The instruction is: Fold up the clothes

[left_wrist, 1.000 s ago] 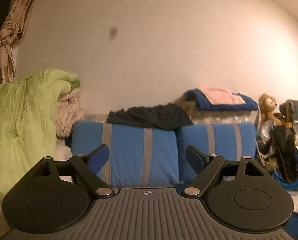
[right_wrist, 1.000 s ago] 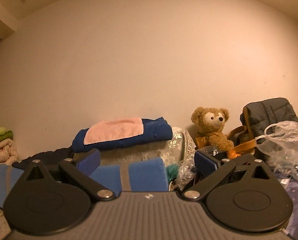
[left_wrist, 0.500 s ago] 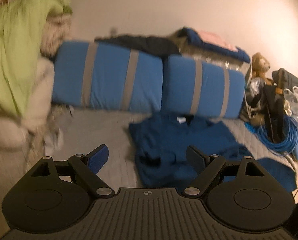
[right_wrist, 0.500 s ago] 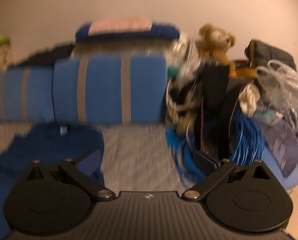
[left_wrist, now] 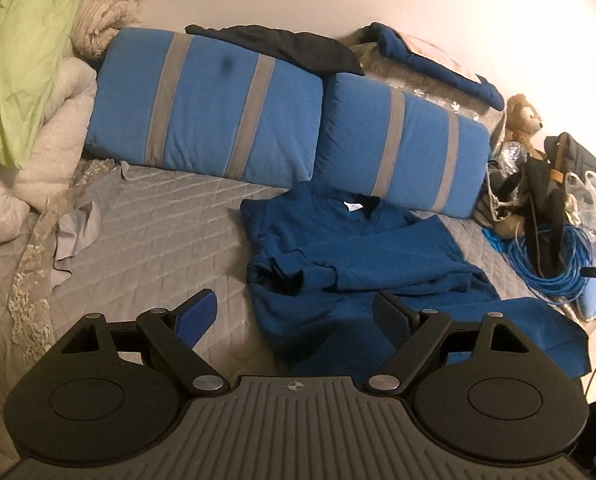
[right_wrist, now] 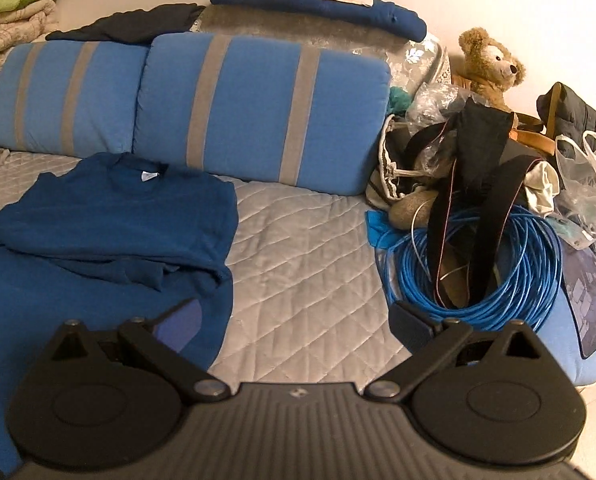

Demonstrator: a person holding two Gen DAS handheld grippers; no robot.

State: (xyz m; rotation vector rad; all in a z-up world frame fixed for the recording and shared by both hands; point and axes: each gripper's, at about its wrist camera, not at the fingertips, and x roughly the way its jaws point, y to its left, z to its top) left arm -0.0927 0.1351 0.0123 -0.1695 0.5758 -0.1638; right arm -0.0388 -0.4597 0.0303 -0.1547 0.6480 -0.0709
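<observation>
A dark blue sweatshirt lies on the grey quilted bed, neck label toward the pillows, sleeves folded across its front. It also shows in the right wrist view at the left. My left gripper is open and empty, held above the sweatshirt's near left edge. My right gripper is open and empty, held above bare quilt just right of the sweatshirt's lower part.
Two blue pillows with grey stripes line the wall. A coil of blue cable, black straps, bags and a teddy bear crowd the right. A green duvet and blankets pile up at the left. Folded clothes sit behind the pillows.
Both grippers have tilted down from facing the wall to facing the bed. The sweatshirt has come into view under them. Both stay open.
</observation>
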